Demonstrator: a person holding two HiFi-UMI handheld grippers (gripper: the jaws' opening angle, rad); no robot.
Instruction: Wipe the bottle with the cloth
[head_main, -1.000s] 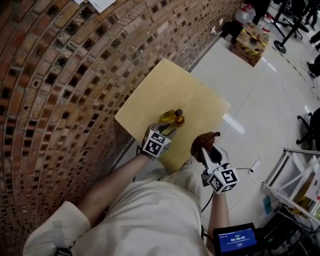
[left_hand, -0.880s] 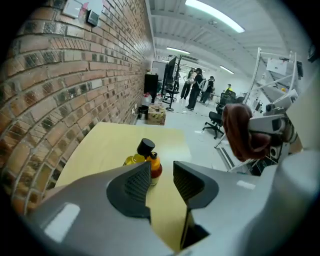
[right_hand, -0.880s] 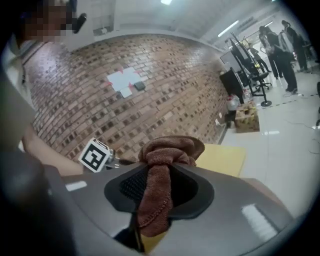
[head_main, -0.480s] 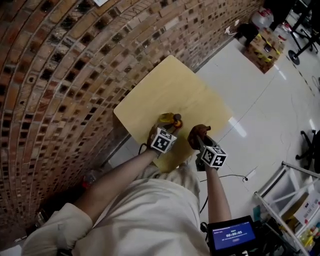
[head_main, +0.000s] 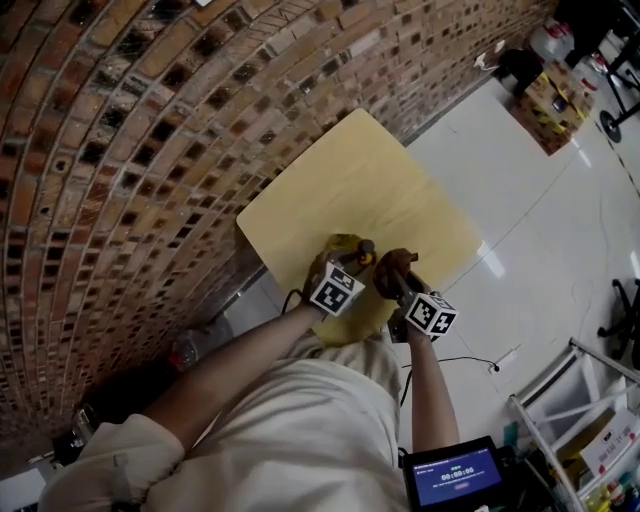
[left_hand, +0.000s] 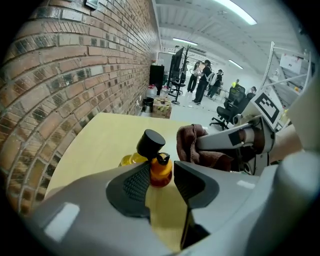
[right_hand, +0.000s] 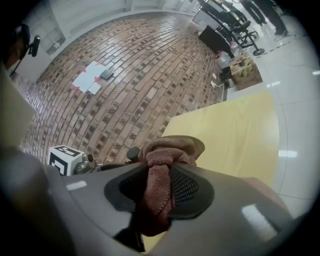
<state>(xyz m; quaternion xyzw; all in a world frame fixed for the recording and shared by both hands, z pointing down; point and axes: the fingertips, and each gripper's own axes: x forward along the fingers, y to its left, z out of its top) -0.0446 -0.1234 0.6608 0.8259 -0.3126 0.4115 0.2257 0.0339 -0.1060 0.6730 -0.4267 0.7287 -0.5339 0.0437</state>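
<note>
"Where is the bottle (left_hand: 159, 167) now?"

"It is at the near end of the yellow table (head_main: 360, 190), next to the brick wall (head_main: 150, 150). It leans over, with its black cap (left_hand: 150, 143) pointing away from me. I can't tell if it rests on the table."

"Is your left claw (left_hand: 162, 189) holding it?"

"Not tightly. The orange neck is between the jaws and touches the left pad. There is a thin gap at the right pad. Those jaws have just been opening, so I call that claw let go, with the neck still inside it."

"And the cloth (right_hand: 167, 150)?"

"My right claw (right_hand: 159, 187) is clenched on it. The brown cloth is bunched up between the pads and sticks out in front. It is just beside the cap, on the right, with a small gap between them."
</note>
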